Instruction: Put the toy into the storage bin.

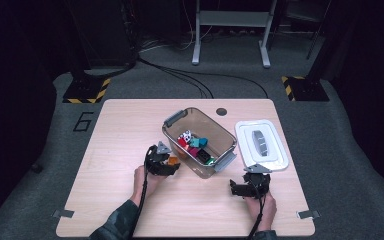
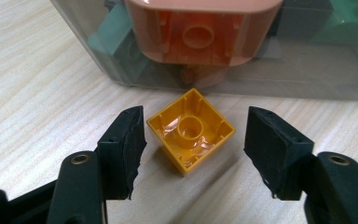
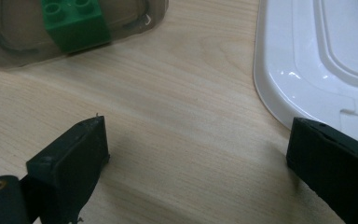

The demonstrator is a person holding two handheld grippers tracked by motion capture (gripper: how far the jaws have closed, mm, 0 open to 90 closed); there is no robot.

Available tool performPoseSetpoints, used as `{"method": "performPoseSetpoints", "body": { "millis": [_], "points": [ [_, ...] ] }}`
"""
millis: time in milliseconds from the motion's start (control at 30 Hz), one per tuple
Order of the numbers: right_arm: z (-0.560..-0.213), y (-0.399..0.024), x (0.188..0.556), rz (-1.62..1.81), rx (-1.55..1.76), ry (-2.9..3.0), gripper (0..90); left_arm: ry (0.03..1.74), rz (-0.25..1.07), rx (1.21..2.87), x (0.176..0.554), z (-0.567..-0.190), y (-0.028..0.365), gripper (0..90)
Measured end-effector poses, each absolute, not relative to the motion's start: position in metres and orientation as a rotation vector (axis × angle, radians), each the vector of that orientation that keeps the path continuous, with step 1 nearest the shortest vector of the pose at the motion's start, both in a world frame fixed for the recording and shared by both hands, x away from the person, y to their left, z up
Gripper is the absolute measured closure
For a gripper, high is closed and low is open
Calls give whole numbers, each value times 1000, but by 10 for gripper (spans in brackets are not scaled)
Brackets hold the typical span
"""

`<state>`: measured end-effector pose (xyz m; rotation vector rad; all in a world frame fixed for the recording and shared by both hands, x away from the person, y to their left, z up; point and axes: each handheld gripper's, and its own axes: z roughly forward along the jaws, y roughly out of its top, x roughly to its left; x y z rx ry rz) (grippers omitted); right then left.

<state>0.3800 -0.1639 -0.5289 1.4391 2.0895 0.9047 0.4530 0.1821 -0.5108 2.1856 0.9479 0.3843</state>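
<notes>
An orange brick [image 2: 191, 130] lies hollow side up on the wooden table [image 1: 115, 150], just outside the near wall of a clear plastic bin [image 2: 307, 79]. My left gripper [image 2: 196, 140] is lowered around the brick with its jaws apart. The left pad [image 2: 126, 144] almost meets a corner of the brick, and a gap remains at the right pad [image 2: 272, 149]. In the high view the left gripper [image 1: 166, 162] sits at the bin's [image 1: 200, 117] left front side. My right gripper [image 1: 250, 182] stands open over bare wood, nothing between its pads [image 3: 74, 154].
Several coloured bricks lie inside the bin; a green brick [image 3: 77, 25] shows through its wall. The bin's white lid [image 1: 261, 145] lies flat to the right, its edge [image 3: 317, 60] close to my right jaw. A round grommet hole [image 1: 221, 111] marks the table's far edge.
</notes>
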Motion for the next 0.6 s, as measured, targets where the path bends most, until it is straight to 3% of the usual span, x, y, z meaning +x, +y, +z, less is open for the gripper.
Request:
{"method": "performPoseSetpoints", "body": {
  "millis": [100, 233, 267, 600],
  "points": [
    [-529, -164, 380, 904, 1439, 2090, 46, 946, 371, 2187, 454, -513, 182, 468],
    [-529, -164, 380, 905, 1440, 2089, 46, 935, 365, 2190, 453, -513, 184, 480],
    [-529, -164, 380, 904, 1440, 2089, 46, 928, 366, 2190, 452, -513, 184, 579],
    [-529, -164, 380, 904, 1440, 2090, 46, 903, 372, 2195, 448, -510, 189, 589]
  ]
}}
